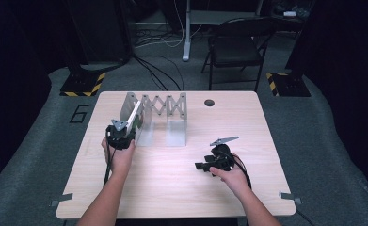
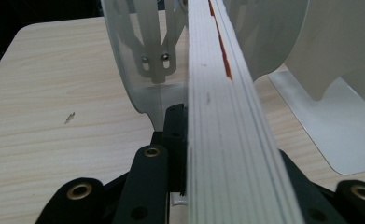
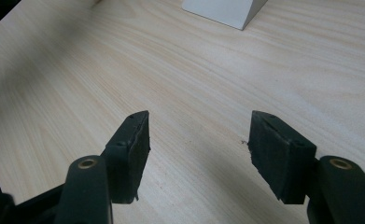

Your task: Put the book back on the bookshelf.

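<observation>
Book (image 2: pixel 227 140) clamped edge-on in left claw (image 1: pixel 120 134), pages rising between the jaws and running away from the claw into the rack (image 1: pixel 158 113). Rack's left plate (image 2: pixel 138 60) sits just left of the book, ahead of the claw; another plate (image 2: pixel 339 56) to the right. Right claw (image 3: pixel 199 140) w/ jaws apart, nothing between them, bare table (image 3: pixel 124 60) underneath; white rack base (image 3: pixel 222 11) well ahead. In high view right claw (image 1: pixel 205 165) rests well apart from the rack, near table's right half.
</observation>
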